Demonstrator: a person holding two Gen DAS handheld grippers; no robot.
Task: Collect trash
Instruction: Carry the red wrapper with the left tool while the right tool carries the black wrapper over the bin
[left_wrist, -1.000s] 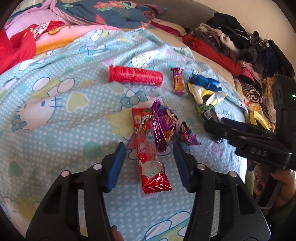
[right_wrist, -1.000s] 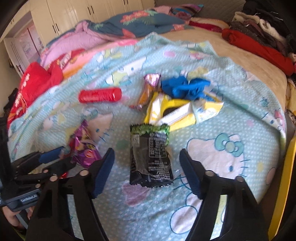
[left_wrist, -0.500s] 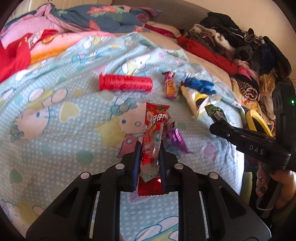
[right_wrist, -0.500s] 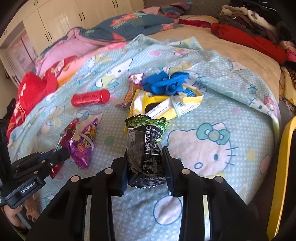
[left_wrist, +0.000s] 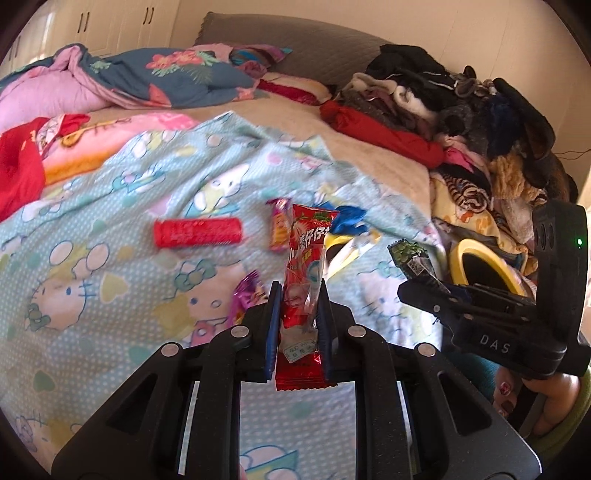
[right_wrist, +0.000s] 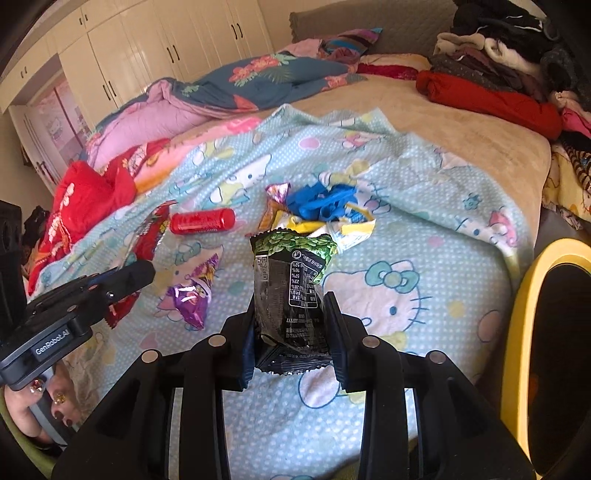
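Note:
My left gripper (left_wrist: 297, 295) is shut on a long red snack wrapper (left_wrist: 304, 258) and holds it upright above the bed. My right gripper (right_wrist: 291, 306) is shut on a black and green snack packet (right_wrist: 291, 288), also lifted off the bed. On the Hello Kitty blanket (right_wrist: 406, 295) lie a purple wrapper (right_wrist: 194, 295), a red tube (right_wrist: 202, 220), an orange wrapper (right_wrist: 271, 208), a blue glove (right_wrist: 319, 203) and a yellow and white packet (right_wrist: 351, 229). In the left wrist view the right gripper (left_wrist: 424, 280) shows at the right, and in the right wrist view the left gripper (right_wrist: 144, 269) shows at the left.
A yellow-rimmed bin (right_wrist: 546, 350) stands at the right beside the bed; it also shows in the left wrist view (left_wrist: 480, 266). Piled clothes (left_wrist: 461, 110) line the bed's right side. Quilts (right_wrist: 221, 96) and a red garment (right_wrist: 85, 199) lie at the back left.
Both grippers went from open around their wrappers to shut on them, then lifted them off the blanket. The view has risen and tilted up.

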